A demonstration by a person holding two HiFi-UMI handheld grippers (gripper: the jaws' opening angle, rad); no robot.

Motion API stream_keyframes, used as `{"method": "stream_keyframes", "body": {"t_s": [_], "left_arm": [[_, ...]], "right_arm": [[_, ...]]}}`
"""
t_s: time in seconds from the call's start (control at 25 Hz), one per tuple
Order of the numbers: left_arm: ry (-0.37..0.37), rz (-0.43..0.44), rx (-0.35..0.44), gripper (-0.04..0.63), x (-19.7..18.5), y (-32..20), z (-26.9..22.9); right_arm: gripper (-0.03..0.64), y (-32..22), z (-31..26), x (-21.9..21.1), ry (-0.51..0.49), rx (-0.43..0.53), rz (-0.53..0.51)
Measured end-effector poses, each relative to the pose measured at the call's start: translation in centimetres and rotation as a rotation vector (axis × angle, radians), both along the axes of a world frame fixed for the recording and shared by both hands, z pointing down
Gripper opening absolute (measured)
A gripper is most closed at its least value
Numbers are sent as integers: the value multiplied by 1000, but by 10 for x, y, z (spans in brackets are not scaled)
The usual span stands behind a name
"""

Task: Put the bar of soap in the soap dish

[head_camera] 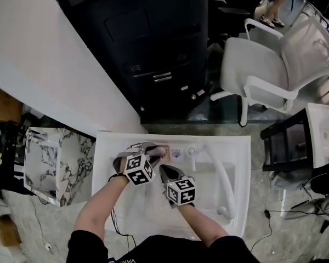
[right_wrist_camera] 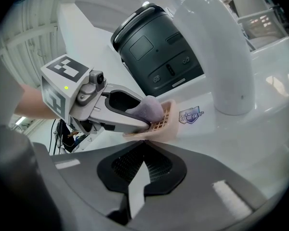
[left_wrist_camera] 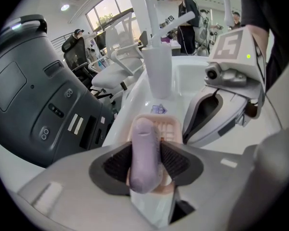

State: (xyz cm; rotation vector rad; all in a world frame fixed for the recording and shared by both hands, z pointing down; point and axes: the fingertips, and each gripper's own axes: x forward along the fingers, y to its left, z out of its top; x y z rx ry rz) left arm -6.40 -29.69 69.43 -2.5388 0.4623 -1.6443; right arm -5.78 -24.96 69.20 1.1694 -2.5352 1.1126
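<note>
**Soap bar (the pale purple, rounded one) is down on its dish, left jaws slack around it**

Running this one remotely, so I'm going off the feeds. The bar stands on its narrow edge on the peach plastic soap dish with the slotted grid. That dish sits on the back ledge of the white ceramic sink, near the base of the white curved tap. I'd guess it's on edge because the pads hold it by its flat faces, so it goes down that way.

My left gripper points steeply down over the dish with the bar between its jaws. They look let go to me: spread wide, pads right alongside the bar's faces but not squeezing, with the dish taking the weight. The gap is thin though, so I wouldn't swear to it.

My right gripper is clenched on nothing, tips together, just beside the dish's near edge. I can't tell if it actually touches. I reckon it's parked there as a backstop so the dish doesn't skate on the glossy ledge.

Task looks nearly done. My one worry is that a bar on edge may tip when the left gripper pulls off, so I'd lift straight up, slowly.
</note>
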Motion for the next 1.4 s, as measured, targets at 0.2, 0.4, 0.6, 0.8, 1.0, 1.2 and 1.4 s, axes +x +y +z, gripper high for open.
{"method": "stream_keyframes", "body": {"t_s": [0.2,0.4,0.6,0.8,1.0,1.2,1.4], "left_arm": [[37,-33,10,216,-1,-6,-9],[44,-34,18,216,-1,-6,-13],[53,-33,28,216,-2,-3,-17],[80,-56,54,216,-6,-3,-26],[120,-109,80,215,-13,-5,-36],[162,-171,82,215,-23,-3,-44],[217,-247,105,215,-35,-3,-55]], "right_arm": [[-5,-2,0,1,-5,-3,2],[-5,-3,0,0,-12,-9,4],[-5,-3,1,0,-13,-14,6],[-5,-4,2,-2,-12,-19,6],[-5,-3,2,-3,-8,-21,6],[-5,-1,-1,-4,0,-22,-1],[-5,7,-5,-5,0,-20,-2]]}}
